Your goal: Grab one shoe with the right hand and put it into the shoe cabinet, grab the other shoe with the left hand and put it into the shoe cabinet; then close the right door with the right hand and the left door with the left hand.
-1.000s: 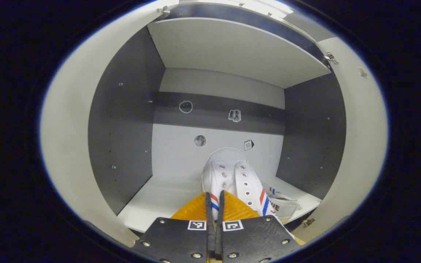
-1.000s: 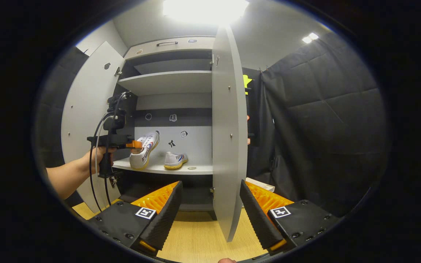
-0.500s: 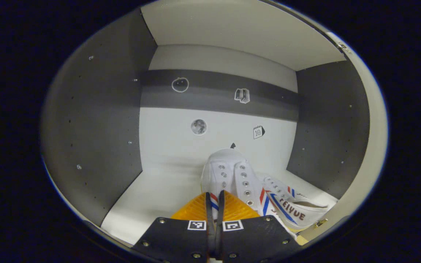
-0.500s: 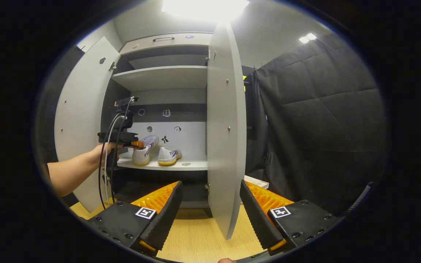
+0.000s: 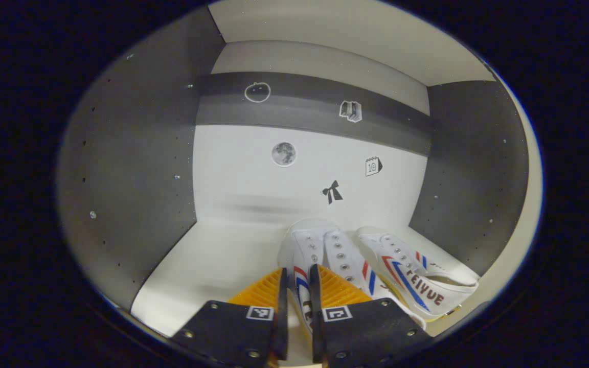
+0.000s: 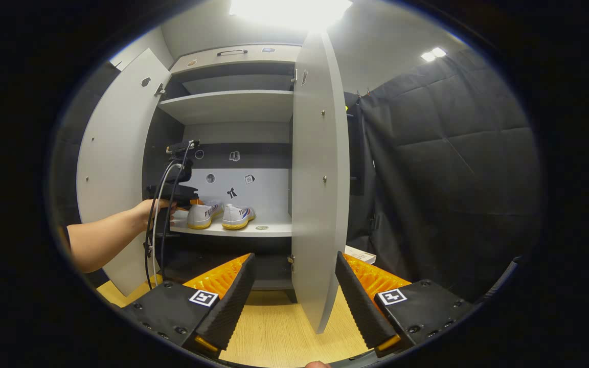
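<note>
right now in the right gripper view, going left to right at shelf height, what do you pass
left door → hand holding the left gripper → first shoe → second shoe → right door → black cloth wall

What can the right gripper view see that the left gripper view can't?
The right gripper view stands back. It takes in the open left door and right door, the upper shelf, the wooden floor, and a person's arm reaching in.

The left gripper view is inside the cabinet, so the shoes' stripes show up close. One shoe has its heel between the left hand-held gripper fingers.

Both show the two shoes side by side on the shelf, the other shoe included, and the bow sticker.
</note>
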